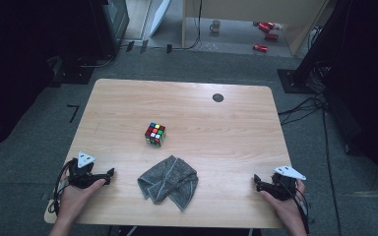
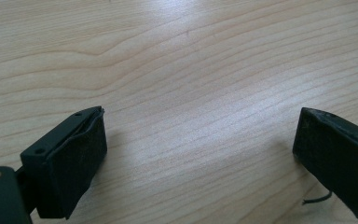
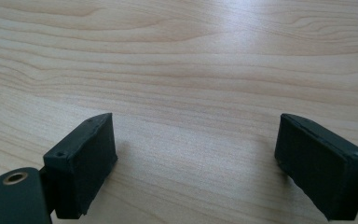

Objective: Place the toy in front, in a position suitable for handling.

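Note:
A scrambled puzzle cube (image 1: 155,133) stands near the middle of the wooden table (image 1: 187,103). A crumpled grey cloth (image 1: 169,181) lies in front of it, toward the near edge. My left gripper (image 1: 109,175) rests at the near left, pointing toward the cloth, a hand's width from it. In the left gripper view the left gripper (image 2: 199,135) is open over bare wood. My right gripper (image 1: 257,182) rests at the near right, pointing left. Its own view shows the right gripper (image 3: 196,144) open too, nothing between the pads.
A dark round mark (image 1: 218,97) sits on the table's far right part. Beyond the table, on the floor, stand a mug (image 1: 215,25) and red objects (image 1: 265,28). Dark equipment and cables (image 1: 315,73) flank both sides.

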### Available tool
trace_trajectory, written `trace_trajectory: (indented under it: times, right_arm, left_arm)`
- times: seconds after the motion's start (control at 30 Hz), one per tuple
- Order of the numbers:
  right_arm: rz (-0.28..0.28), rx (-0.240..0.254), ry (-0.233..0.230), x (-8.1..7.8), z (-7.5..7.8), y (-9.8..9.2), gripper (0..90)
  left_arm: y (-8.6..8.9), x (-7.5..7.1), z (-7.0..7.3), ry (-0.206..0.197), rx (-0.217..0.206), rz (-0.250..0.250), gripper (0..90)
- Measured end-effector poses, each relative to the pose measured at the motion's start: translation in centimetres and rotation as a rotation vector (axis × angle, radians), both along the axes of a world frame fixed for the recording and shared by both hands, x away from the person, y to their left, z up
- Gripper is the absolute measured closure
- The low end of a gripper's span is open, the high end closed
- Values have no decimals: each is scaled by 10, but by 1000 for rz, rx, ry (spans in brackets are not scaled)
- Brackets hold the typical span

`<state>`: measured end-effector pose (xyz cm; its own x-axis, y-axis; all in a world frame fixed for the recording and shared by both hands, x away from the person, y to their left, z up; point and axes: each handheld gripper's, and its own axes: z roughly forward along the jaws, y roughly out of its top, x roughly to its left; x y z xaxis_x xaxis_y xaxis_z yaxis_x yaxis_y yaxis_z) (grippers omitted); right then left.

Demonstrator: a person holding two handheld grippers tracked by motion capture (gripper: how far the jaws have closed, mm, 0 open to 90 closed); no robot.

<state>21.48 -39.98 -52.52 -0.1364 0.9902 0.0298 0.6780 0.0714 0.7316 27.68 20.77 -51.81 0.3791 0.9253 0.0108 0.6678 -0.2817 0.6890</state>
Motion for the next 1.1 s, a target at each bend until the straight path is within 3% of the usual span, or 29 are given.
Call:
trace_trajectory:
  times: [0.2,0.3,0.37,0.53,0.8,1.1]
  right_arm:
    - [0,0,0,0,0,0,120]
    - [0,0,0,0,0,0,120]
    - [0,0,0,0,0,0,120]
    - [0,0,-1,0,0,0,120]
    - [1,0,-1,0,0,0,123]
    - [-3,0,-1,-1,0,0,125]
  left_arm:
    - [2,1,1,3,-9,21,34]
    - [2,2,3,1,-45,33,34]
    - [-2,4,4,2,-45,24,34]
    - [-19,13,8,-2,-28,-37,35]
    - [-53,29,18,-5,-52,-112,36]
    - [-88,44,22,-5,-61,-138,70]
